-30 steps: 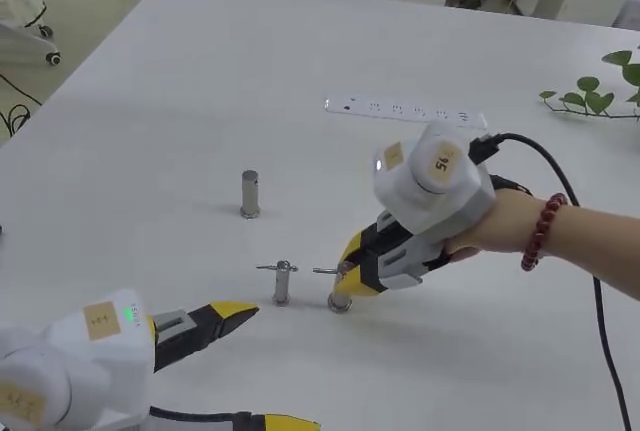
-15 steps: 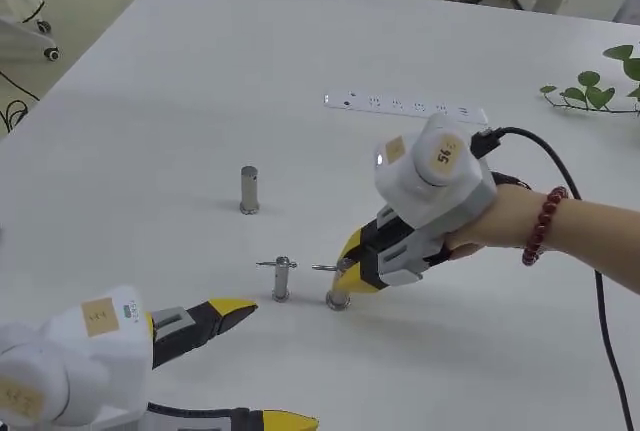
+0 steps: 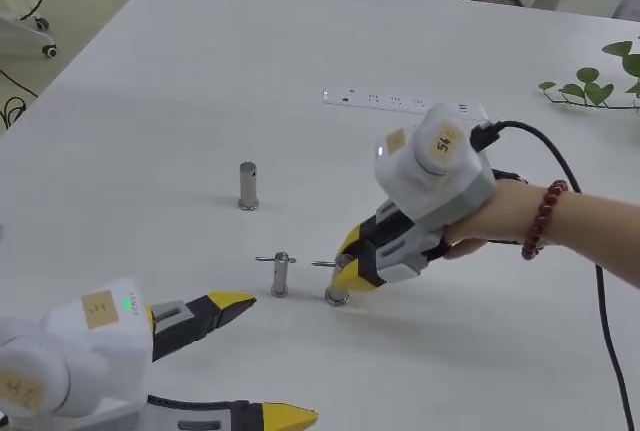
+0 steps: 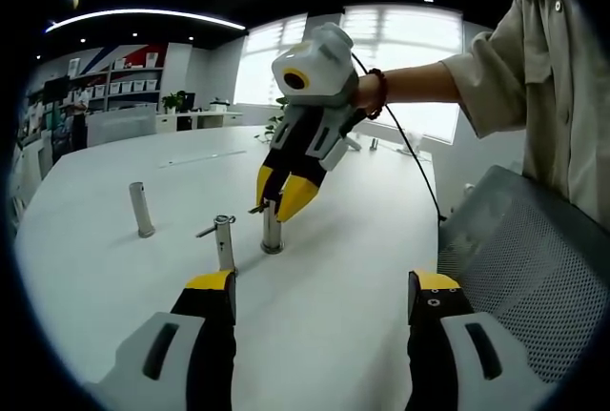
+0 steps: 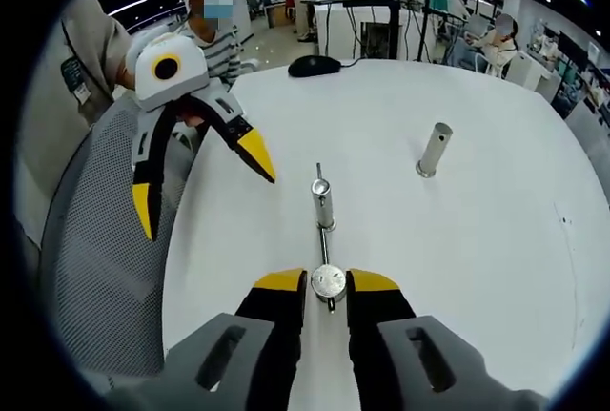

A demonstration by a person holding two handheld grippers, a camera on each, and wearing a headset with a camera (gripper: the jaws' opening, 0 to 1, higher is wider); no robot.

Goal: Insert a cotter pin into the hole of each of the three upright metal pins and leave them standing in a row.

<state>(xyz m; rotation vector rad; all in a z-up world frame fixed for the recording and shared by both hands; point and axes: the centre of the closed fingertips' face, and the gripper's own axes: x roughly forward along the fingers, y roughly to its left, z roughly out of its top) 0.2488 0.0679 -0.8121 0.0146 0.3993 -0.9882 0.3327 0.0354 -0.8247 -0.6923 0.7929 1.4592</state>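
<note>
**Second cotter pin going in**

Head view: the right tongs point(image 3: 342, 269) are set at the top of the near pin point(image 3: 337, 294). The cotter pin point(image 3: 322, 264) lies level, pointing left toward the middle pin point(image 3: 280, 279), which is already fitted. The far pin point(image 3: 248, 186) stands bare on the worktop point(image 3: 150, 101).

Left gripper view: the left tongs point(image 4: 319, 282) are released and empty.

Right gripper view: the jaws are nearly closed; whether anything is gripped cannot be told.

Next, likely: a straight push home.

On the table point(image 3: 150, 101), a second pin point(image 3: 337, 294) stands just right of the middle pin point(image 3: 280, 276), under the right gripper point(image 3: 345, 263). A third pin point(image 3: 248, 186) stands behind the middle pin, a bit left. The power strip point(image 3: 400, 103) lies far behind it; the left gripper point(image 3: 270, 359), in front.
</note>
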